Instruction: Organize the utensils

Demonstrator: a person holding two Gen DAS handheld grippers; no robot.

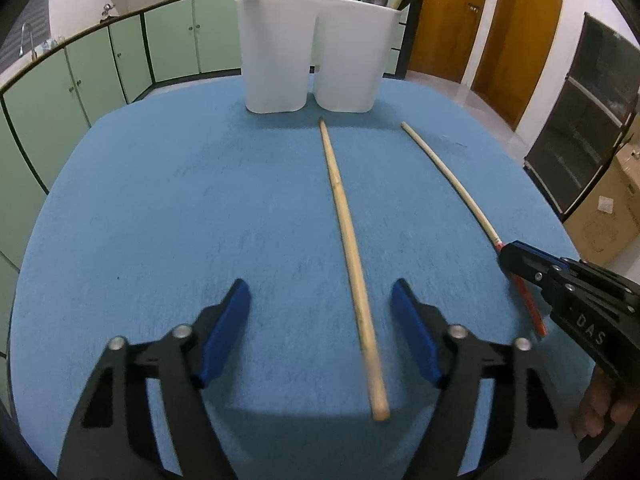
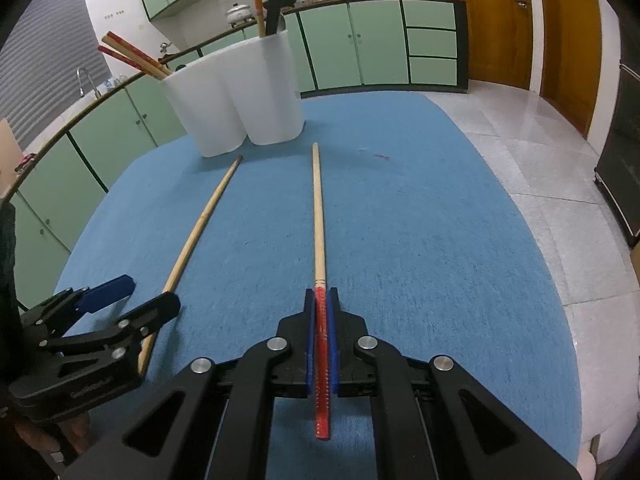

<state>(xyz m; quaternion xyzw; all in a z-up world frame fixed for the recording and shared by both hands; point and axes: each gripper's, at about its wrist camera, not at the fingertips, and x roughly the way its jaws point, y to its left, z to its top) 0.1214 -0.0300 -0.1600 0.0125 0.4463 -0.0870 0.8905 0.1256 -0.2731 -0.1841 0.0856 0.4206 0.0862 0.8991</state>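
Two chopsticks on blue bench, long axes toward white holder (image 1: 316, 52). Plain chopstick (image 1: 352, 260) lies lengthwise between half-open, empty left claw (image 1: 320, 328). Right claw (image 2: 321, 344) clamps red-handled chopstick (image 2: 319, 220).

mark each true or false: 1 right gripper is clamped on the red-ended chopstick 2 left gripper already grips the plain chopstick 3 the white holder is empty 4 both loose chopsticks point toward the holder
1. True: the right gripper is shut on the red-ended chopstick.
2. False: the left gripper straddles the plain chopstick, but its fingers stand clear of it.
3. False: the white holder already holds chopsticks and a ladle.
4. True: both lie on the blue cloth with their thin tips near the holder.
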